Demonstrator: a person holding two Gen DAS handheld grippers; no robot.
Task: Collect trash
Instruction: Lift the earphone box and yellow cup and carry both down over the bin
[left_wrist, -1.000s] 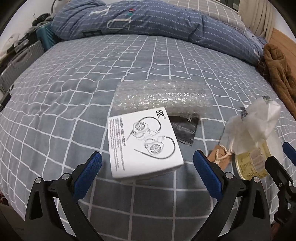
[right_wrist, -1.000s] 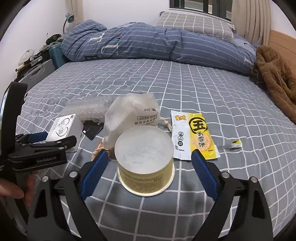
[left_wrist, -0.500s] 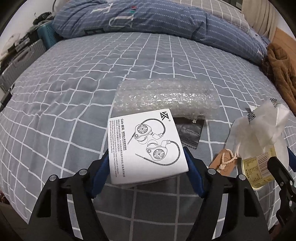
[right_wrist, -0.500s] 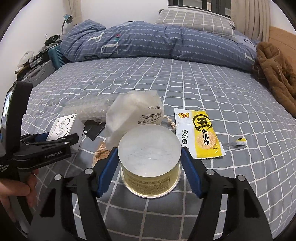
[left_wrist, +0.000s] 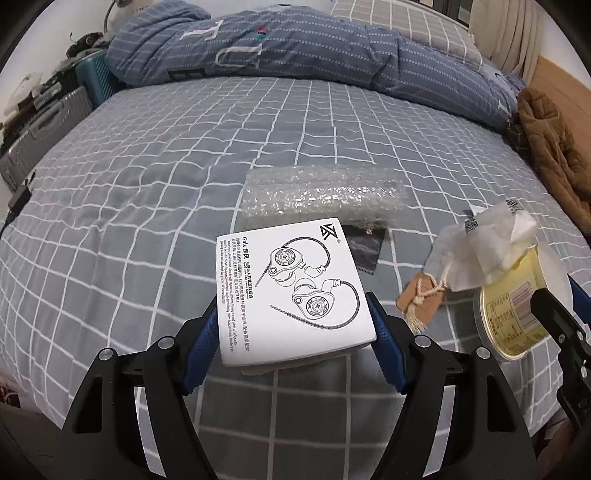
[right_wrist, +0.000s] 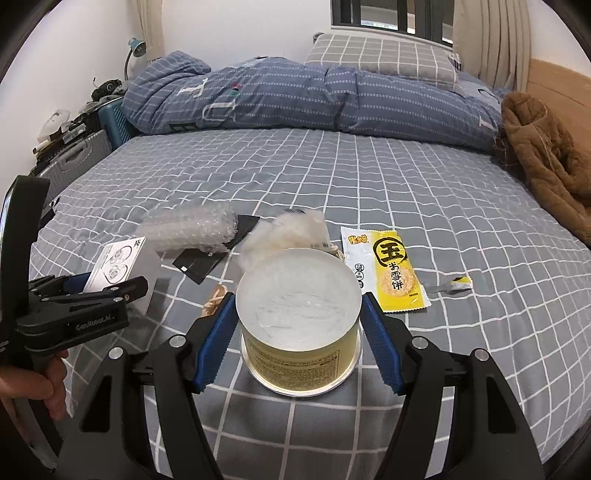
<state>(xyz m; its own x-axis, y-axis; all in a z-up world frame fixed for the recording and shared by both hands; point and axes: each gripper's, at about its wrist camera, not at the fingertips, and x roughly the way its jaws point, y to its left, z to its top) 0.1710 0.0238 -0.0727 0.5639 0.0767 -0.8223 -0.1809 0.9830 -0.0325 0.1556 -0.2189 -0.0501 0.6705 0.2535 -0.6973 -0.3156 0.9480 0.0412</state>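
On the grey white-checked bedsheet (left_wrist: 155, 192) lie a clear bubble-wrap roll (left_wrist: 325, 197) and a yellow snack wrapper (right_wrist: 391, 273). The left gripper (left_wrist: 295, 332) clamps the white earphone box (left_wrist: 291, 291); the right gripper (right_wrist: 297, 328) clamps the round yellow lidded tin (right_wrist: 299, 325).

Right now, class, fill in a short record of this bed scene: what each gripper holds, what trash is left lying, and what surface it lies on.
Left gripper: jaws closed on the white earphone box
Right gripper: jaws closed on the yellow tub, crumpled white bag sticking out behind it
Trash left lying: bubble wrap, black packet, yellow snack wrapper, torn wrapper strip
Surface: grey checked bed sheet
Background: folded blue duvet, brown coat
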